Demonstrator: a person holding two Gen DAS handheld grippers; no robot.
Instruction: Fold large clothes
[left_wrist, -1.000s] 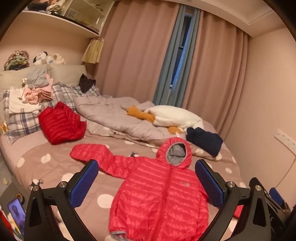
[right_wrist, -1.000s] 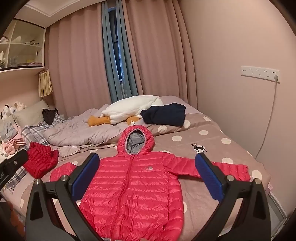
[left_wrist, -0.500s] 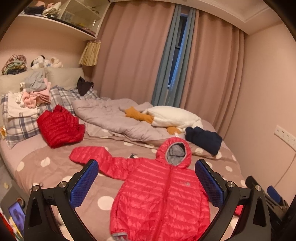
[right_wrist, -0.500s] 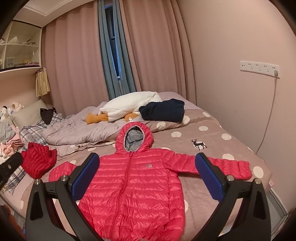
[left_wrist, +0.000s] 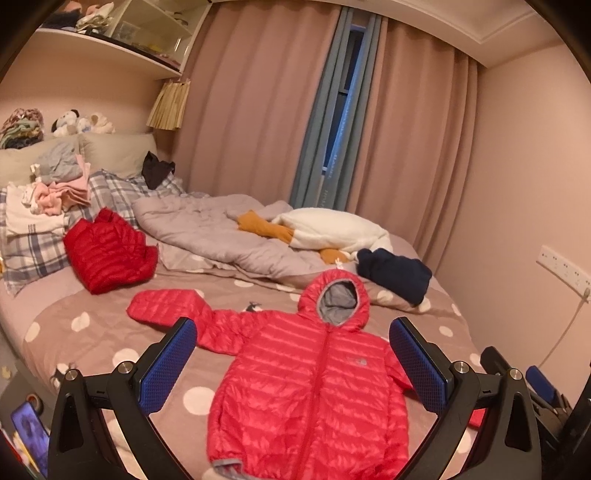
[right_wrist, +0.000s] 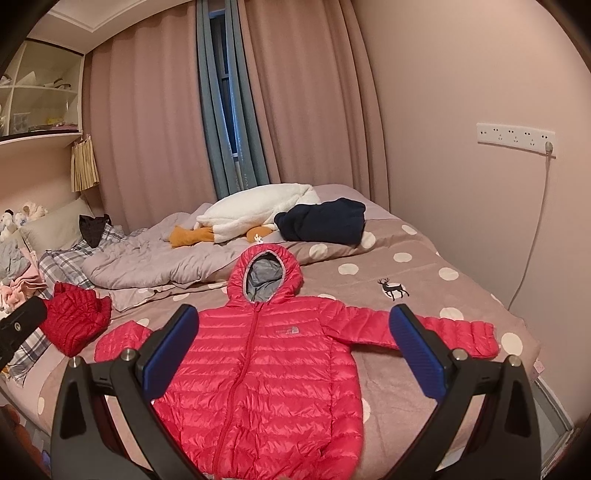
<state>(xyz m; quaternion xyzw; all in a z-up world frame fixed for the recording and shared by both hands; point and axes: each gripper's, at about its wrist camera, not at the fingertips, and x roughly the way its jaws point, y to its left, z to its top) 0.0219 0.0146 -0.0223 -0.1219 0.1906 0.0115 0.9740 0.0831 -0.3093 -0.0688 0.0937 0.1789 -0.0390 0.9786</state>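
Jacket (right_wrist: 266, 373) lies spread flat—hem cut off—beneath both empty, wide-open hand-held grippers (left_wrist: 291, 363) (right_wrist: 293, 352).

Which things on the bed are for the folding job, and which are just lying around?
For the job:
- pink jacket, spread flat, zipped, sleeves out
- left tool and right tool, both open, holding nothing

Just lying around:
- red jacket, bunched up
- navy garment
- goose toy
- grey quilt
- clothes pile
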